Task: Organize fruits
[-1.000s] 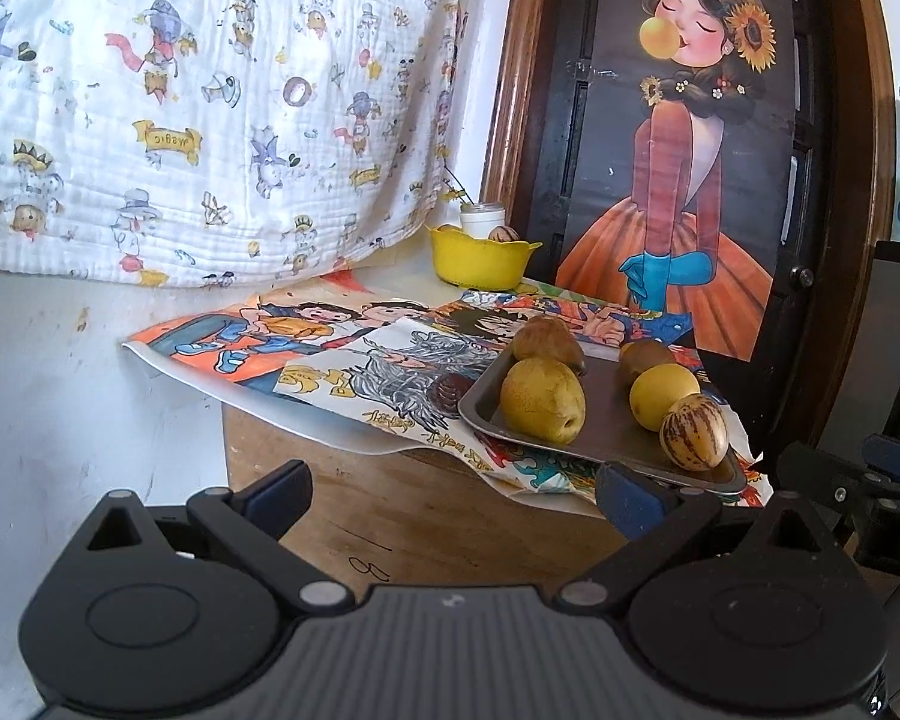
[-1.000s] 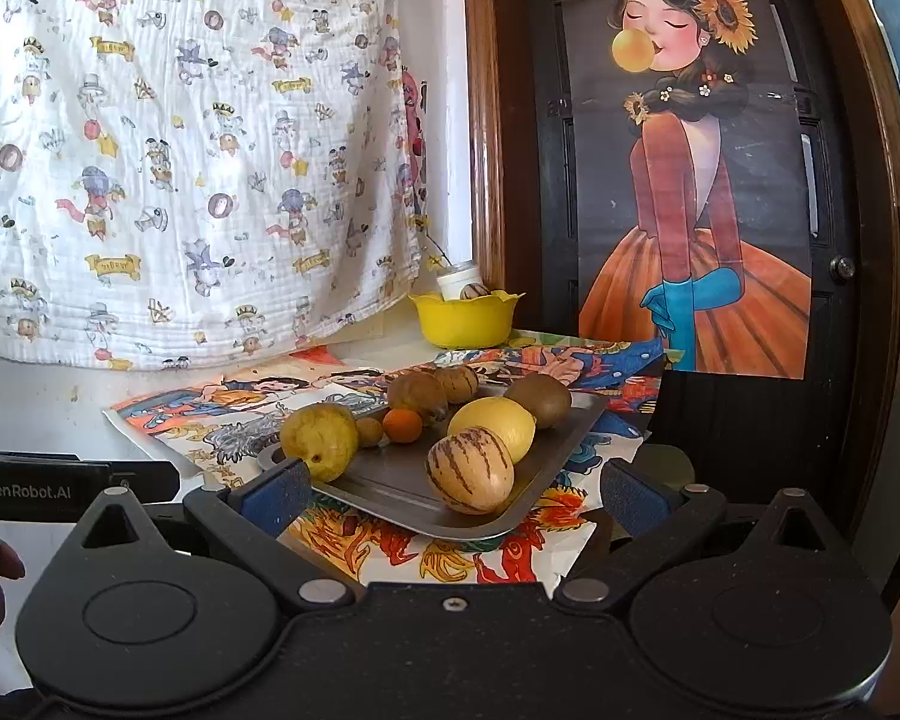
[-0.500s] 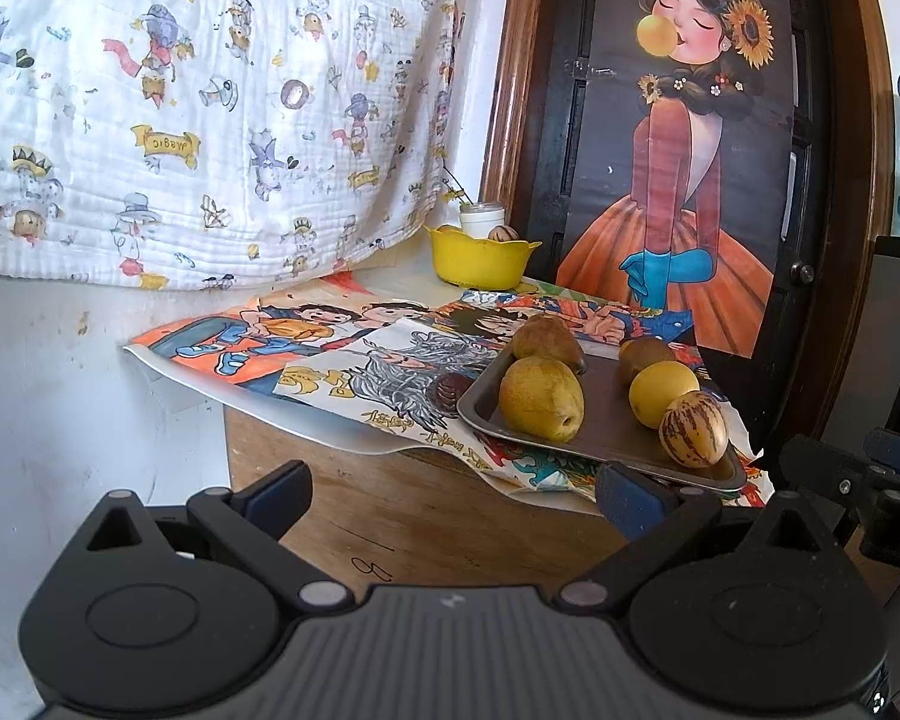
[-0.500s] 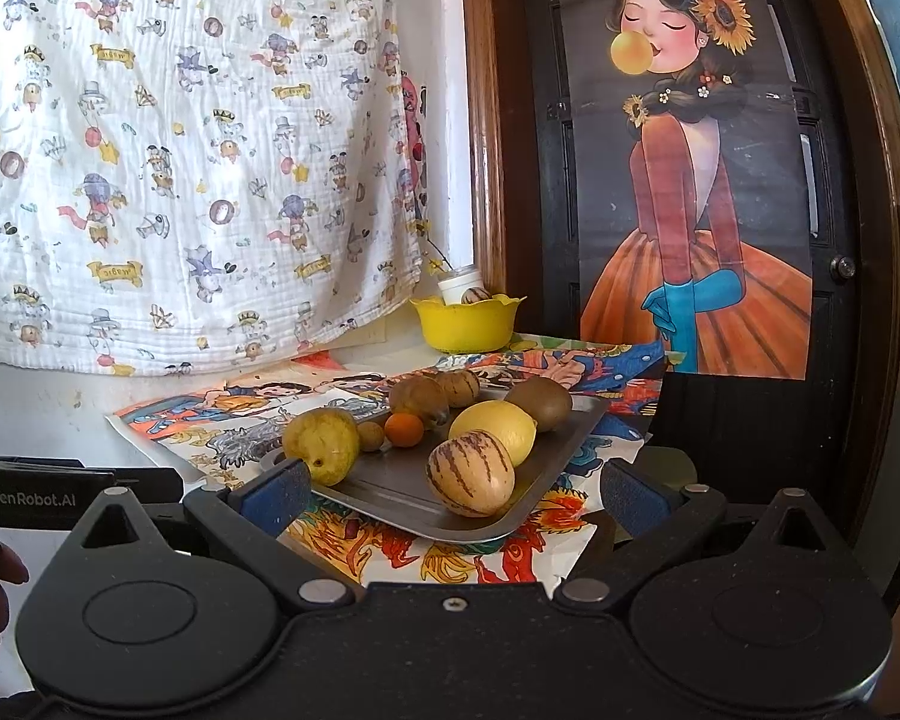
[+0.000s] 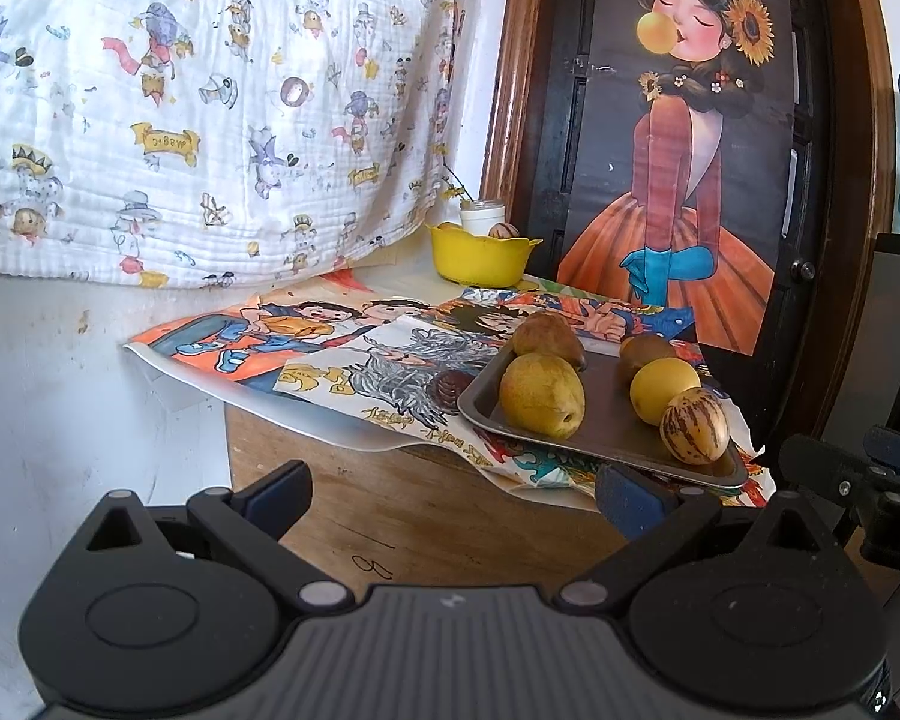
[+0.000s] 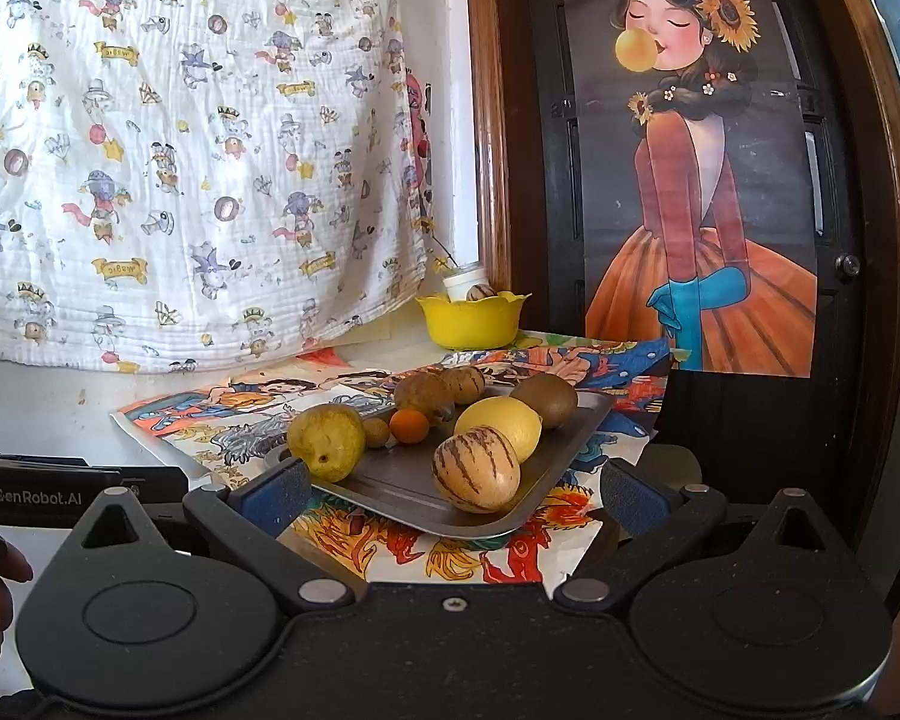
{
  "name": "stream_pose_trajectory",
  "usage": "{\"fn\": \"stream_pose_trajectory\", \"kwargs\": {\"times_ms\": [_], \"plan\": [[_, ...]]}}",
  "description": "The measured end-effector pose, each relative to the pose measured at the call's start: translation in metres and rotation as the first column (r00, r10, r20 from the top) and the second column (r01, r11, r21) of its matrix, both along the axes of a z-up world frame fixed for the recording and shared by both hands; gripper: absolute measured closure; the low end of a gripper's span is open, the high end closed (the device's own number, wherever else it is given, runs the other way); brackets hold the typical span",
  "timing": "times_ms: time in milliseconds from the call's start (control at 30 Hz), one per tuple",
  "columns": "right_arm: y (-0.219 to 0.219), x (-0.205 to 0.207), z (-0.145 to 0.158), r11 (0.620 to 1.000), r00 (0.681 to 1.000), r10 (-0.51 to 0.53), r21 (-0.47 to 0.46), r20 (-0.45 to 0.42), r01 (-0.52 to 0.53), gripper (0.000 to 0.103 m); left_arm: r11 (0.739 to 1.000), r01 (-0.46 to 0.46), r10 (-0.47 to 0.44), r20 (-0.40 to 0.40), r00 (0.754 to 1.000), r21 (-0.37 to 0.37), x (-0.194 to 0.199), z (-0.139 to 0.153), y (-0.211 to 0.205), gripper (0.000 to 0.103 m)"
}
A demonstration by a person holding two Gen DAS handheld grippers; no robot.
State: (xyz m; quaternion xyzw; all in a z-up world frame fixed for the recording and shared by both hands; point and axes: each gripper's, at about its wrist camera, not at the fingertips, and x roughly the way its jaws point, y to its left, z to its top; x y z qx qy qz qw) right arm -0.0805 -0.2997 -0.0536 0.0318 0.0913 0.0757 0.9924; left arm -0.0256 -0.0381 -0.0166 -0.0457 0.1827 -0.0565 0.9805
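Observation:
A grey metal tray (image 6: 402, 483) (image 5: 606, 438) on a cartoon-print cloth holds several fruits: a yellow pear (image 6: 325, 441) (image 5: 541, 396), a striped melon (image 6: 475, 469) (image 5: 694, 426), a lemon (image 6: 501, 423) (image 5: 665, 381), a kiwi (image 6: 545, 399), a small orange (image 6: 409, 425) and brown fruits behind. A yellow bowl (image 6: 469, 319) (image 5: 480, 255) stands at the back and holds a fruit. My left gripper (image 5: 453, 495) is open and empty, below and in front of the table edge. My right gripper (image 6: 450, 495) is open and empty, just short of the tray's near edge.
A white patterned cloth (image 5: 198, 108) hangs on the wall at the left. A dark door with a painted girl (image 6: 690, 180) stands behind the table on the right. The table's wooden front (image 5: 420, 510) faces the left gripper. A white cup (image 6: 465, 285) sits behind the bowl.
Both views have hardly shifted; the right gripper has crept slightly toward the tray. Nothing was taken hold of or let go.

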Motion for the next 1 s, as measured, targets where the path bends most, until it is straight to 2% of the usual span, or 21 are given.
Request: {"fn": "stream_pose_trajectory", "kwargs": {"times_ms": [1000], "plan": [[0.0056, 0.0001, -0.0048, 1.0, 1.0, 0.001, 0.0, -0.006, -0.001, 0.001, 1.0, 0.002, -0.002, -0.006, 1.0, 0.004, 0.0006, -0.0024, 0.0009, 0.0]]}}
